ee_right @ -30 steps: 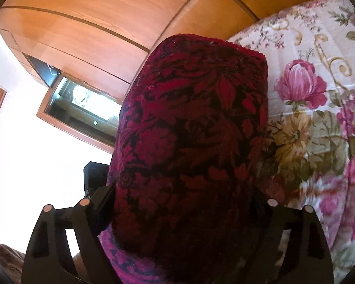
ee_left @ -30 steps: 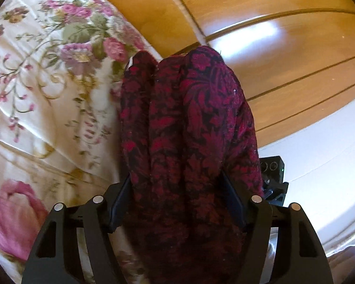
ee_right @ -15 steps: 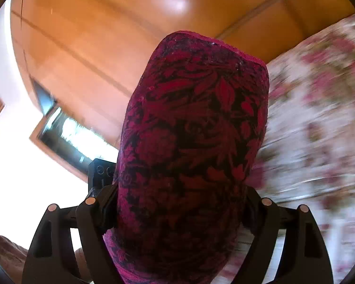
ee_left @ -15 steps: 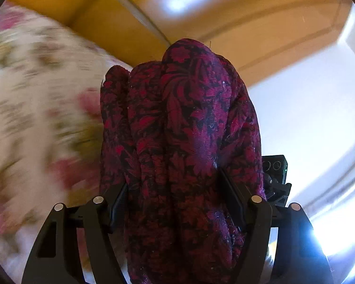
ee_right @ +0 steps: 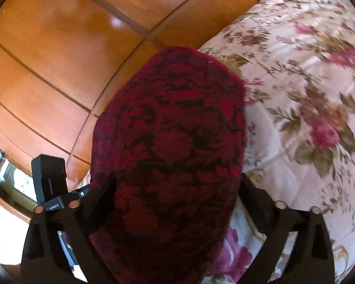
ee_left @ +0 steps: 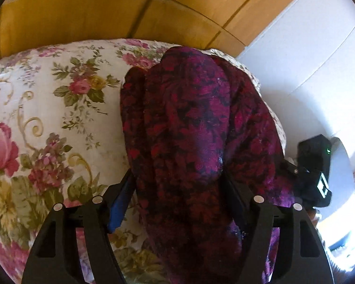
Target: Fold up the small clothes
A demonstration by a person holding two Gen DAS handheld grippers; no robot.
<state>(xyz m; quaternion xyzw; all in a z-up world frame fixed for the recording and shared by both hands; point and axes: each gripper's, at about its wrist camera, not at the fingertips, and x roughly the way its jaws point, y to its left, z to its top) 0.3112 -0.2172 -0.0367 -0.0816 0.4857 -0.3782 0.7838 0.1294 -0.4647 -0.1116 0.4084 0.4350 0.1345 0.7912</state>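
Holding the dark red floral-patterned garment (ee_left: pixel 187 127) up off the floral bedspread (ee_left: pixel 47 118) is where things stand: it's bunched between the fingers of the left gripper (ee_left: pixel 177 189), and the right gripper (ee_right: pixel 170 189) has another part of the same cloth clamped too, so both are pinching fabric and the piece hangs in the air above the bed, in front of the wooden wardrobe panels (ee_right: pixel 59 59). Looks to me like the carry-and-lay-down bit of a fold, not the crease itself. Next up, I'd guess, is lowering it flat onto the bedspread with the two grips pulled apart enough to take out the bunching, otherwise it'll land in a lump.
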